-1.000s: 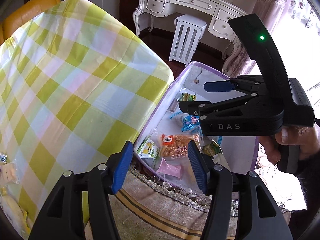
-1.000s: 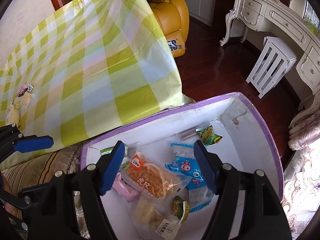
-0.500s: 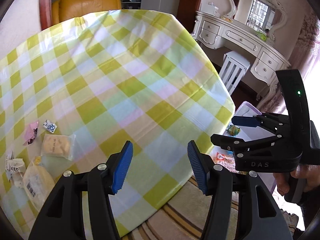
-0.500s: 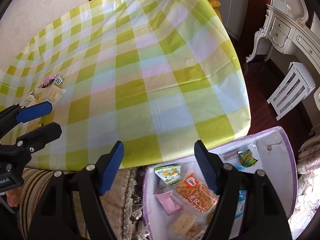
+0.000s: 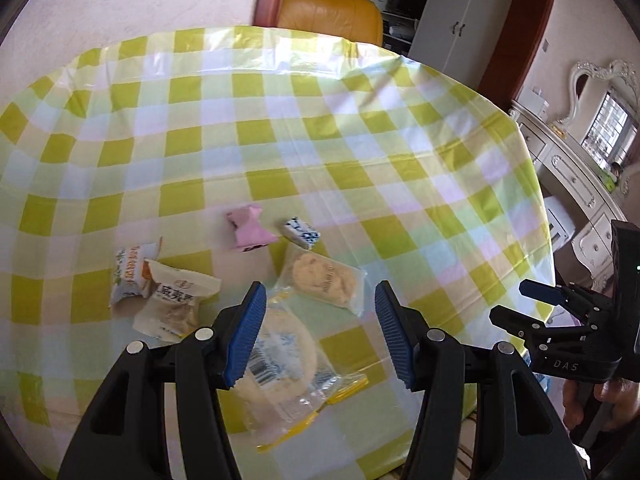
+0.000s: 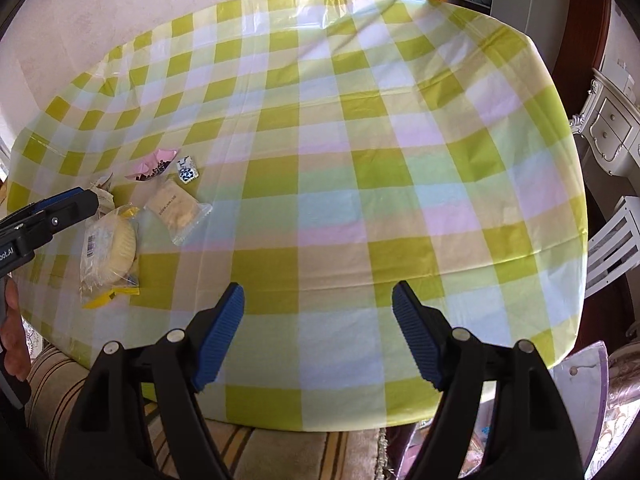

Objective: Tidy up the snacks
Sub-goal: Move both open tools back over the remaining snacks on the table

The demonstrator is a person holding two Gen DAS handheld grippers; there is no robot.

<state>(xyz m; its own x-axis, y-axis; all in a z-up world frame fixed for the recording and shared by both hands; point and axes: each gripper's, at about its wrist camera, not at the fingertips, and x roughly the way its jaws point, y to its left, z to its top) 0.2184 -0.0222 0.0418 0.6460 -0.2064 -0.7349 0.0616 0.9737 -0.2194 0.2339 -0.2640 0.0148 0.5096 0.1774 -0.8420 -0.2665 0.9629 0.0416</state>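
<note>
Left gripper (image 5: 318, 334) hangs over the checked desk (image 5: 360, 160), jaws apart with nothing gripped — the round cake packet (image 5: 280, 364) lies below them. Cookie packet (image 5: 324, 280), pink wrapper (image 5: 248, 229) and blue-white candy (image 5: 303, 233) sit clustered just beyond. Right gripper (image 6: 318, 332) — wide, empty — stands over bare cloth, well apart from the snacks.

Each view looks down along its own tool onto the table (image 5: 360, 152); both share the snacks (image 6: 176, 204), nearer the left tool (image 5: 320, 332).
</note>
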